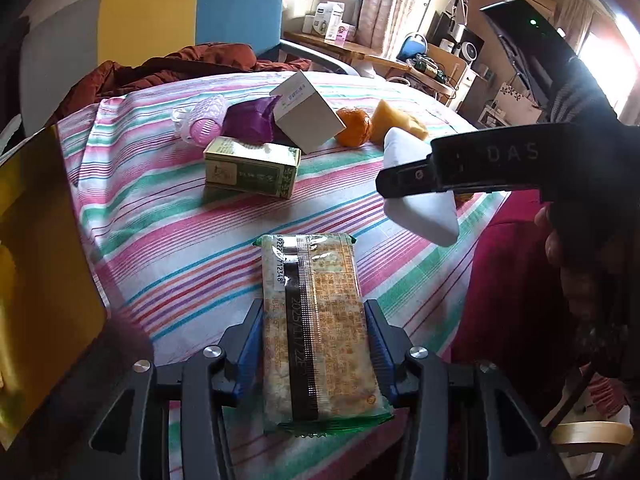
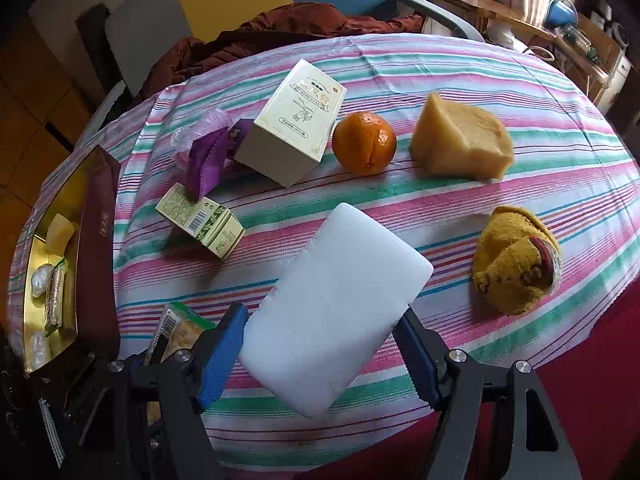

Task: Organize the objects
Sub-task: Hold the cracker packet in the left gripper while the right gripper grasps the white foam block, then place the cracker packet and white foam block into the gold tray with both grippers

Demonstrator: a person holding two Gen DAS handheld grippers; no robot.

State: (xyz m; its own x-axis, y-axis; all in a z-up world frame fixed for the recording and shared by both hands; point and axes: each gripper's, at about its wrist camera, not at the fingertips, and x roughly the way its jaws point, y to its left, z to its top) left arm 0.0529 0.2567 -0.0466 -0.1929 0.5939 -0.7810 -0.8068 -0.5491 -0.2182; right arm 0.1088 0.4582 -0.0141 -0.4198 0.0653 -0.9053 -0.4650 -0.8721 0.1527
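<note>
The right tongs (image 2: 320, 354) clamp a white foam block (image 2: 336, 308) at lower centre, the left tongs (image 1: 316, 344) a cracker packet (image 1: 320, 332); either could slip onto the striped surface (image 2: 540, 92).

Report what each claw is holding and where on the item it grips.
Left claw: snack packet, clamped across its long sides, near the lower end. Right claw: white foam block, gripped on its two long edges, near end.

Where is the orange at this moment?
In the right wrist view, the orange lies on the striped cloth, between the cream box and the yellow sponge.
</note>
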